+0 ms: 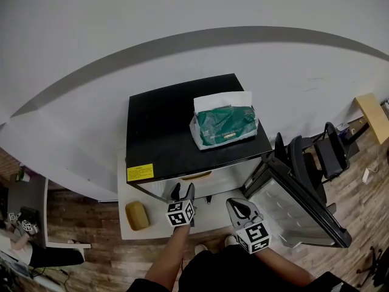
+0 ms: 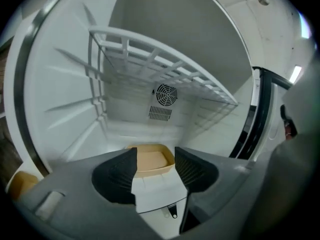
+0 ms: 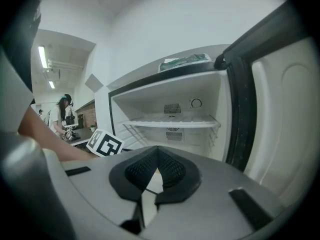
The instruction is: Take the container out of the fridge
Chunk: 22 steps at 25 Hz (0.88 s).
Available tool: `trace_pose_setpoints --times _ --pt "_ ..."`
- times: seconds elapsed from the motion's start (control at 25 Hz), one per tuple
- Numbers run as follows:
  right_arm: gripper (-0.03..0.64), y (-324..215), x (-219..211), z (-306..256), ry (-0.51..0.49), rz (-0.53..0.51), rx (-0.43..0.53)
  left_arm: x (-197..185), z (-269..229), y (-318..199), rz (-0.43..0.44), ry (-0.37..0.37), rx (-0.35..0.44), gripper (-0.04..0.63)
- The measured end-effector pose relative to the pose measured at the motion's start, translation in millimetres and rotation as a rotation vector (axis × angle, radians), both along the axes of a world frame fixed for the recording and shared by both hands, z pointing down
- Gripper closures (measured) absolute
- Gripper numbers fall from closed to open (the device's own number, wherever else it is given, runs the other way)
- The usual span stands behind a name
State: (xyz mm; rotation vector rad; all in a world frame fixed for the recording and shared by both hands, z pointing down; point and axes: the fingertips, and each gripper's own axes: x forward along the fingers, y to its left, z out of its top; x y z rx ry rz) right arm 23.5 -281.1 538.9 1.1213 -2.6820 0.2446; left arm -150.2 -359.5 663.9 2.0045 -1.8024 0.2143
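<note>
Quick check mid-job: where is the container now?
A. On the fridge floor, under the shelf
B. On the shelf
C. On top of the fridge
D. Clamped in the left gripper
A: the left gripper view shows the container lying on the fridge floor below the shelf, ahead of the open left gripper, whose pads are not pressing on it.

Bright, even white light in the head view, with only soft shadows beside the fridge (image 1: 170, 120). Heavy fisheye bending and dark rounded corners in both gripper views. Streaky motion blur over the wire shelf (image 2: 165, 69) in the left gripper view; small glare from ceiling strip lights (image 3: 42, 57) in the right one, foreground unsharp.
</note>
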Motion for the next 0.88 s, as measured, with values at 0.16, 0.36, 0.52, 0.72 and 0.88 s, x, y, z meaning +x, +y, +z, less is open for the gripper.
trace_pose_setpoints --times 0.16,0.36,0.52,0.72,0.88 --pt "0.617 -2.9 0.8 1.2 0.004 0.002 -0.007 -11.6 20.7 -17.2 -0.035 0.011 -0.047 0.354" --pt "0.617 -6.9 6.3 4.1 0.01 0.015 -0.022 -19.4 40.8 -35.2 -0.064 0.037 -0.096 0.341" --pt "0.617 -5.2 7.0 5.3 0.022 0.017 -0.031 -31.6 54.5 -53.5 -0.107 0.059 -0.128 0.339" --pt "0.617 -0.7 5.4 4.9 0.043 0.009 -0.033 -43.1 81.7 -67.0 -0.12 0.062 -0.183 0.341" --pt "0.617 3.9 6.6 8.1 0.072 0.004 -0.04 -45.9 98.6 -71.9 -0.113 0.031 -0.213 0.339"
